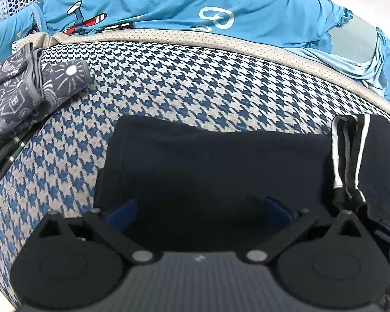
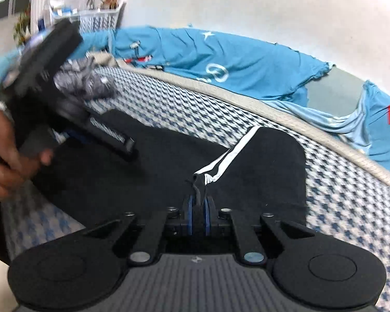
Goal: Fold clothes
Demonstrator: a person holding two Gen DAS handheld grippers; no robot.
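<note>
the left gripper stands with its jaws wide apart over the black garment, its blue pads clear of the cloth and gripping nothing. the right gripper has its jaws drawn nearly together, pinching the garment's thin drawstring and a bit of cloth at the near edge. the garment lies folded flat on the blue and white checked cover, with white stripes showing near one side. a hand holds the left gripper.
</note>
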